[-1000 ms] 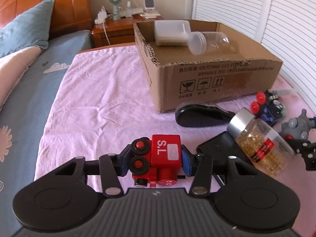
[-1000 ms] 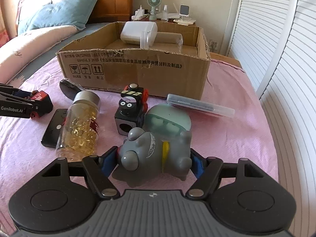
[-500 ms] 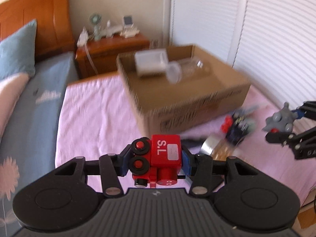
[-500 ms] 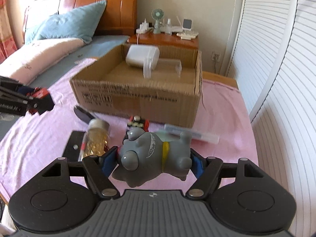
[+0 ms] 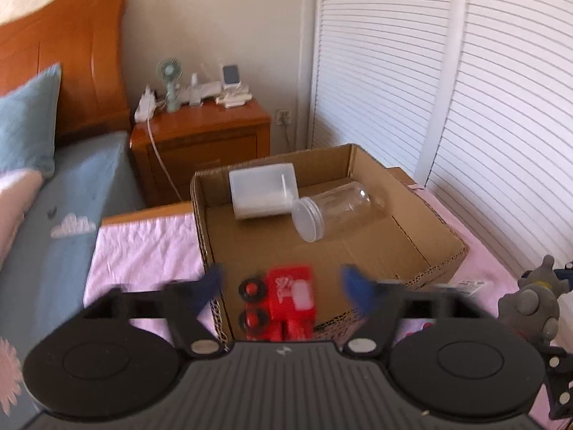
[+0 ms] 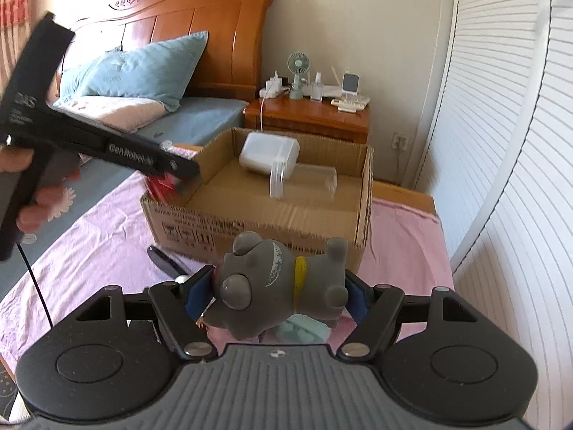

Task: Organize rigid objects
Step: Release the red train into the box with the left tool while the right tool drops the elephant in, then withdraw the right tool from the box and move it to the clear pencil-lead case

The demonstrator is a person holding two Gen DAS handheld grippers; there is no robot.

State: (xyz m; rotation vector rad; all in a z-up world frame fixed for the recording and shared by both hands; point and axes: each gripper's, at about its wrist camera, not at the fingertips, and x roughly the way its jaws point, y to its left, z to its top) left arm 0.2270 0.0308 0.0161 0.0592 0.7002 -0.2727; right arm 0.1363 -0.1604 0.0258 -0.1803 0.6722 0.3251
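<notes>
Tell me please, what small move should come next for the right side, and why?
Probably carry the grey toy dog forward over the cardboard box before releasing: the right hand-held gripper is clamped on it short of the box, while the left hand-held gripper is open.

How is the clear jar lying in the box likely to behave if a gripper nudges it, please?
The jar lies on its side on the box floor, so it would probably roll. It looks empty and thin-walled, likely light and easily shoved. Its smooth, clear wall may slip between fingers; the white container beside it might stop it.
</notes>
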